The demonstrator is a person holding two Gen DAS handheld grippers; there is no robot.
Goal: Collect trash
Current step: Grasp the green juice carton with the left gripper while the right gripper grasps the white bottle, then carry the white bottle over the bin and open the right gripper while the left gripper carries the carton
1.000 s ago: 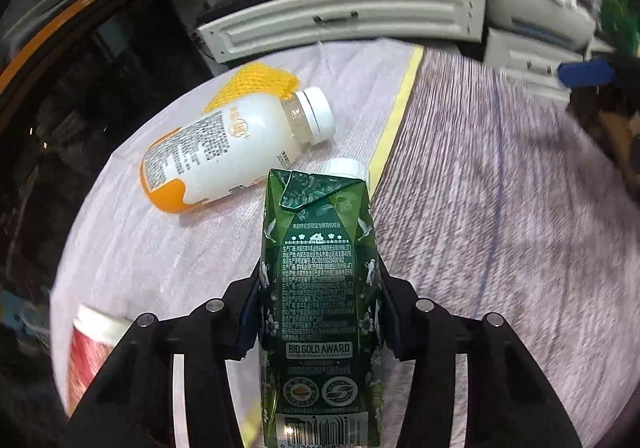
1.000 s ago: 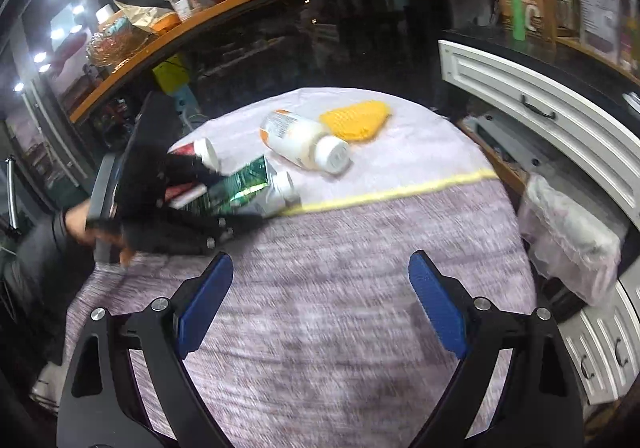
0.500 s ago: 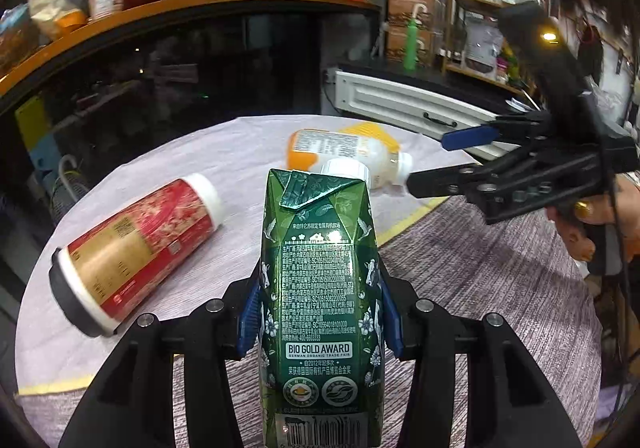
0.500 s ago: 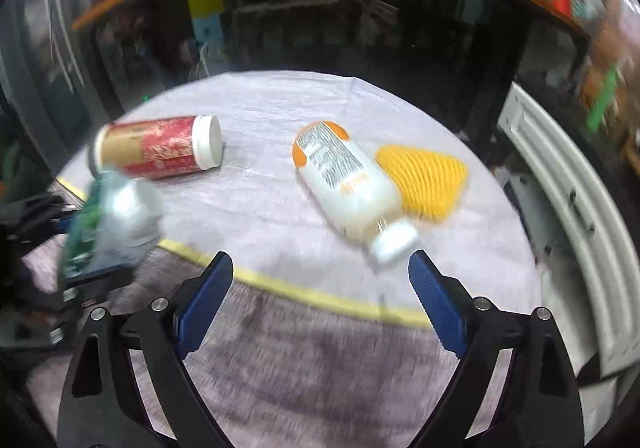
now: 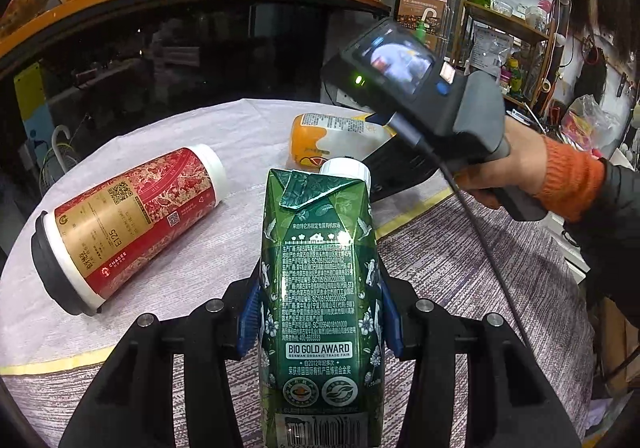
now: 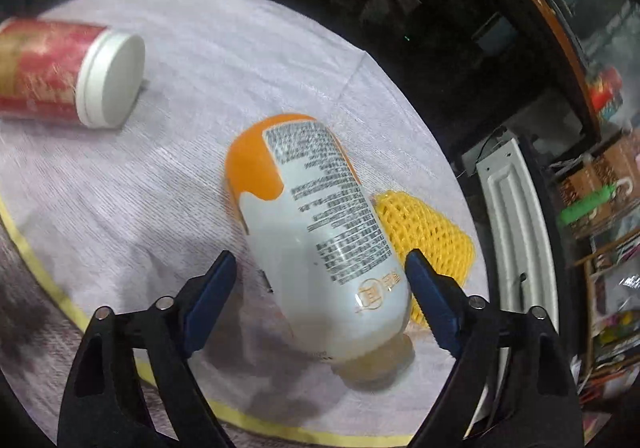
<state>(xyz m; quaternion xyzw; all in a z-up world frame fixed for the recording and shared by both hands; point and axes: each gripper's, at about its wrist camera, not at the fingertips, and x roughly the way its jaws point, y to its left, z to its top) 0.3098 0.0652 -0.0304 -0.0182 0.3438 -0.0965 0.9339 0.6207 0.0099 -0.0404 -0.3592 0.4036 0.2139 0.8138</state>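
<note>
Round clothed table: my left gripper clamped the green milk carton mid-frame; my right gripper, jaws apart, straddled the orange-and-white bottle — curved plastic could've rolled away.

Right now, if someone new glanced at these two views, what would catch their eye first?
The green carton fills the left wrist view, clamped upright in the left gripper. In the right wrist view, the open right gripper straddles the orange-and-white bottle, lying beside a yellow foam net. A red cup lies on its side further left.
</note>
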